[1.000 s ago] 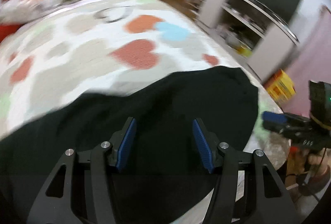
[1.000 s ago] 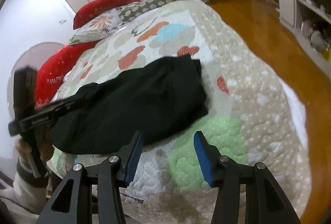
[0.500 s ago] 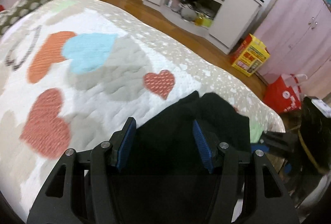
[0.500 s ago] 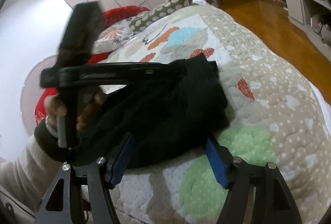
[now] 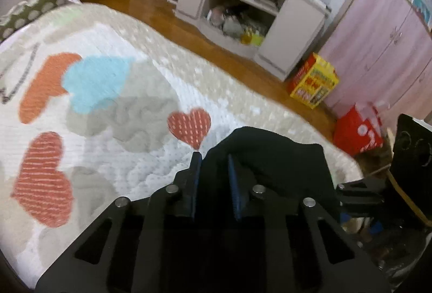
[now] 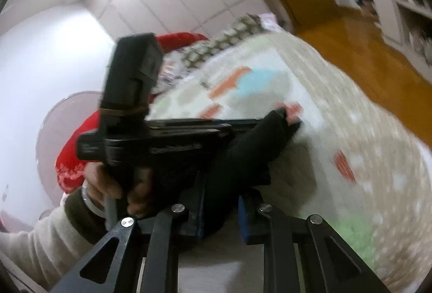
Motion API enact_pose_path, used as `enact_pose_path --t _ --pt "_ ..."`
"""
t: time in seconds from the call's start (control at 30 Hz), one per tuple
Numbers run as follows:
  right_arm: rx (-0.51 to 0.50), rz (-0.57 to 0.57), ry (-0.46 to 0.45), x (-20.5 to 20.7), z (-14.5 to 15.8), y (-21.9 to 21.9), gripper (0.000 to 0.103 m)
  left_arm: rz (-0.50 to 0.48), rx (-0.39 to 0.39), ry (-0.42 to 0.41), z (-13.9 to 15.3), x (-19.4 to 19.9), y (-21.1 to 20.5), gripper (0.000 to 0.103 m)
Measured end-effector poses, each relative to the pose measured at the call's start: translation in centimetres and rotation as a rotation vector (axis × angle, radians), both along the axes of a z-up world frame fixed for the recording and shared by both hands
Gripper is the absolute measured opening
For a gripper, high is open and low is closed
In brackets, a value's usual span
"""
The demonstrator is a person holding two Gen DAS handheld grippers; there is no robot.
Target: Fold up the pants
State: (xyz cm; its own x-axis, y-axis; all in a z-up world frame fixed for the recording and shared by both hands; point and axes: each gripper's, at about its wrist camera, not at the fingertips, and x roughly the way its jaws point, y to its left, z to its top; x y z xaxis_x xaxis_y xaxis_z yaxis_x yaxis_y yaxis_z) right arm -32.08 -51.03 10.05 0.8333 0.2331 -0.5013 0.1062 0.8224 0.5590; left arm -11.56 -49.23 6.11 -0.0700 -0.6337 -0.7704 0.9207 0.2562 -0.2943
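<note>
The black pants lie on the heart-patterned quilt near the bed's foot corner. My left gripper is shut on the far edge of the pants, with black cloth bunched between its blue pads. In the right wrist view the left gripper's body crosses the frame, its tip at the pants' far corner. My right gripper is shut on the near edge of the pants, with cloth between its blue pads.
The bed edge drops to a wooden floor. A white TV cabinet, a yellow box, a red bag and a pink wardrobe stand beyond. Red and dotted pillows lie at the bed's head.
Both grippers went from open to shut on the pants. The left gripper swung across to the far corner of the pants. The right gripper moved forward onto the near edge.
</note>
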Motion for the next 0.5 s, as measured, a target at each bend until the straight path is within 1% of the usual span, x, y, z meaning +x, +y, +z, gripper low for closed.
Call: enact_pose_path --t 0.1,0.17,0.27,0.33,0.4,0.43,0.5 --pt "-0.056 0.069 -0.064 0.8 3.7 2.2 0.019 0.056 -0.061 -0.024 3.3 1.3 2.7 0.018" --pt "-0.079 0.137 -0.114 1.7 5.8 4.4 0.019 0.115 -0.094 -0.035 5.4 2.5 5.6 0.018" --pt "-0.123 0.249 -0.142 3.4 7.3 8.3 0.018 0.242 -0.117 -0.032 7.2 4.3 11.2 0.018" --pt "-0.129 0.36 -0.152 4.6 7.1 11.7 0.016 0.342 -0.121 -0.018 7.3 5.3 15.7 0.018" --pt "-0.133 0.476 -0.119 6.3 5.5 15.8 0.016 0.446 -0.114 -0.015 6.6 5.9 20.2 0.018" --pt "-0.127 0.536 -0.074 7.6 4.0 17.9 0.016 0.496 -0.1 -0.013 6.0 6.1 22.8 0.018" --pt "-0.14 0.577 0.054 9.2 1.1 20.5 0.016 0.572 -0.075 -0.004 4.7 6.2 26.3 0.018"
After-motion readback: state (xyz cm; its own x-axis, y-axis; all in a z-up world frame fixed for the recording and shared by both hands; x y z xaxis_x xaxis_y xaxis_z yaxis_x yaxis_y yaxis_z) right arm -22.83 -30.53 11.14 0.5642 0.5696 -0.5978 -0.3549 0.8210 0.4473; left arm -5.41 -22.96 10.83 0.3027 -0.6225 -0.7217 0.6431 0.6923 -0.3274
